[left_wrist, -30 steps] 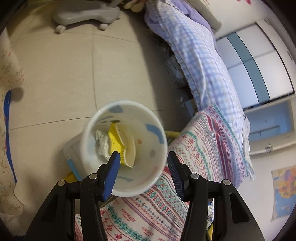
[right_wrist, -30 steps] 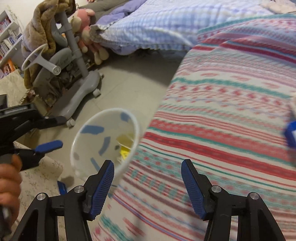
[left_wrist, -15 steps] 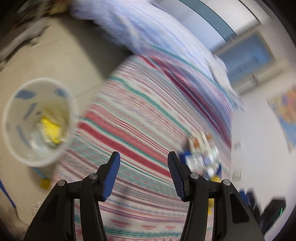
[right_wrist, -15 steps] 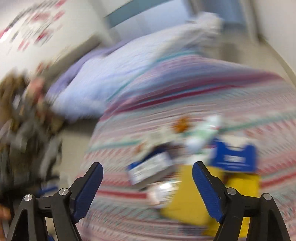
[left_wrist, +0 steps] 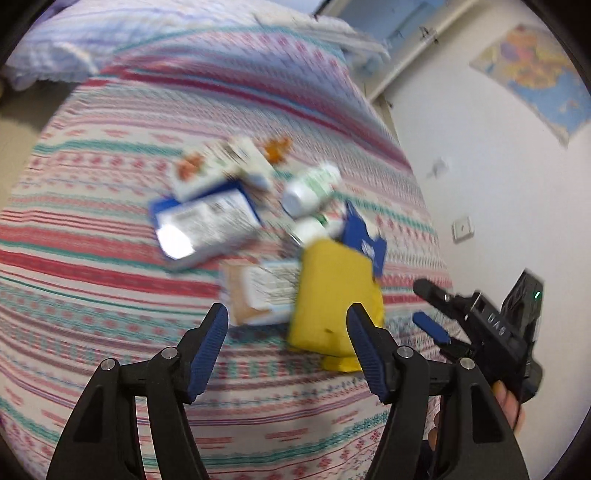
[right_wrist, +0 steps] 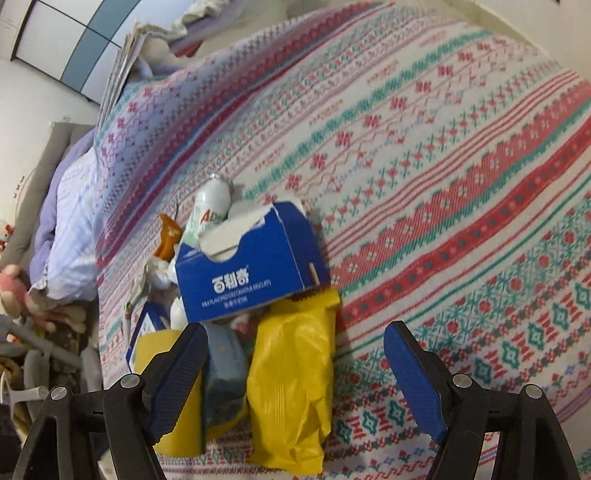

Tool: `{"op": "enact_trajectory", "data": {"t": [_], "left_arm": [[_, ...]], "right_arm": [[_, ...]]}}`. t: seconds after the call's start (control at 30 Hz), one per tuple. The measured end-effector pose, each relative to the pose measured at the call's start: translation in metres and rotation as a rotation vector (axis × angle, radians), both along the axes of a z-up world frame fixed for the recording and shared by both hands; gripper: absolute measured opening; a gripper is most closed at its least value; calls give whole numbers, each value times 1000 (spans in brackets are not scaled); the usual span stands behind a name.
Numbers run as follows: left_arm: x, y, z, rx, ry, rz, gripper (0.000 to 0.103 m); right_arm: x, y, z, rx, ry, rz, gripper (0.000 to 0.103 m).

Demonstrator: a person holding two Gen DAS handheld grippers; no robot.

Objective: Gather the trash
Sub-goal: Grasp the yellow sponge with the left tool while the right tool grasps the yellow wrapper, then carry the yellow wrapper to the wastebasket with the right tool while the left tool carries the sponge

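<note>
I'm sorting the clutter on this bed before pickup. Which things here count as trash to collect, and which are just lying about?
Trash to collect:
- blue biscuit box
- yellow wrapper
- white bottle
- orange scrap
- silver-faced blue packet

Just lying about:
- striped bedspread
- checked quilt
- wall map
- stuffed toy

A pile of trash [right_wrist: 236, 295] lies on the bedspread [right_wrist: 443, 184]; the box [right_wrist: 247, 266] sits behind the bag [right_wrist: 291, 387], bottle [right_wrist: 212, 203] farthest back
</note>
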State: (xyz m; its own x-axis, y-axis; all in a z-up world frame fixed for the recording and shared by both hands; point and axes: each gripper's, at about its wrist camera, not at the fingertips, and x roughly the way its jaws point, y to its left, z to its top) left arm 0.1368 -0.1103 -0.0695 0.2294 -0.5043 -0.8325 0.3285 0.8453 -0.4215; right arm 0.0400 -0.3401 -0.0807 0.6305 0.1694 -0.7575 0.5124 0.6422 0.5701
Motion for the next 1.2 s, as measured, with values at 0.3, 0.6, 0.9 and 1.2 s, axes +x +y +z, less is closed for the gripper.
{"op": "enact_trajectory", "data": {"t": [0.3, 0.6, 0.9, 1.2], "left_arm": [[-9, -38, -23, 82, -17, 5, 41], [-13, -23, -19, 24, 7, 33, 30], [-14, 5, 4, -29, -29, 70, 30], [-4, 36, 11, -66, -13, 130, 30]], "right_arm": [[5, 4, -9, 5, 58, 40, 83], [11, 8, -19, 8, 94, 70, 72], [18, 20, -23, -19, 126, 109, 68], [17, 38, -4, -60, 41, 139, 6]]}}
